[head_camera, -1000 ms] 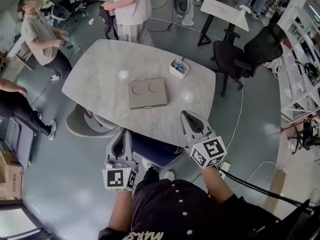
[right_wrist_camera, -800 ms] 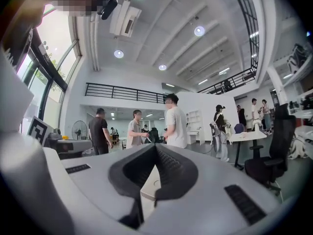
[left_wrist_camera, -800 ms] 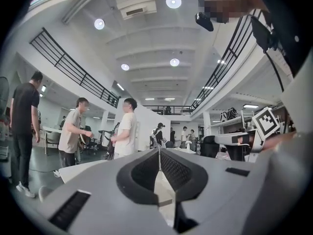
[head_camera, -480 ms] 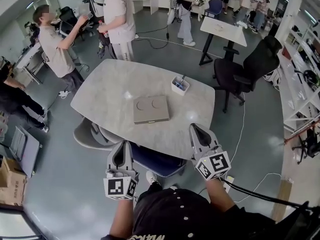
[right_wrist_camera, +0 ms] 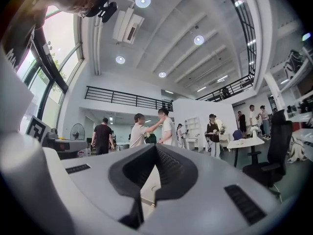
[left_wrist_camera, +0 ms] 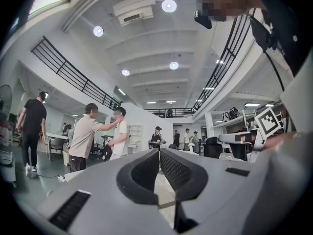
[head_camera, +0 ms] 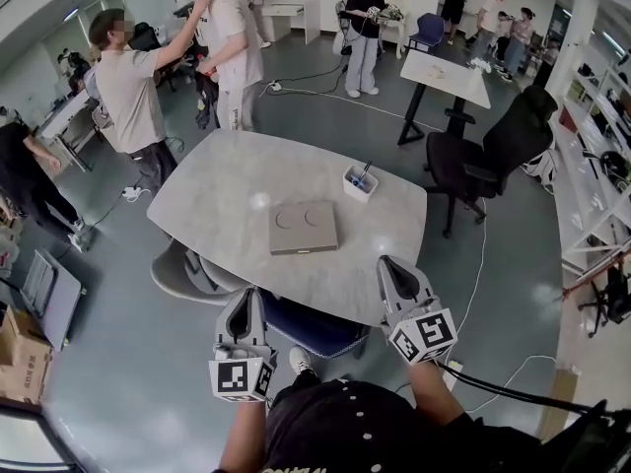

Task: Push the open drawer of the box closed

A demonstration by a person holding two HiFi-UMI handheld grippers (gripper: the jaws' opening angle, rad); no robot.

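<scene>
A flat tan box (head_camera: 303, 227) with two round recesses in its top lies near the middle of the grey oval table (head_camera: 217, 195). From above I cannot make out its drawer. My left gripper (head_camera: 244, 298) and right gripper (head_camera: 392, 267) hang side by side short of the table's near edge, both pointing towards the box and well apart from it. In the left gripper view the left gripper (left_wrist_camera: 159, 152) has its jaws meeting at the tips, with nothing between them. In the right gripper view the right gripper (right_wrist_camera: 155, 147) is likewise shut and empty.
A white pen holder (head_camera: 360, 181) stands on the table behind and to the right of the box. A grey chair (head_camera: 182, 270) and a blue seat (head_camera: 315, 325) are tucked under the near edge. A black office chair (head_camera: 493, 141) stands to the right. People (head_camera: 133, 87) stand beyond the table's far left.
Both grippers have risen a little and stay shut, short of the table. The head view has tilted up and shows more of the room. The box lies where it was.
</scene>
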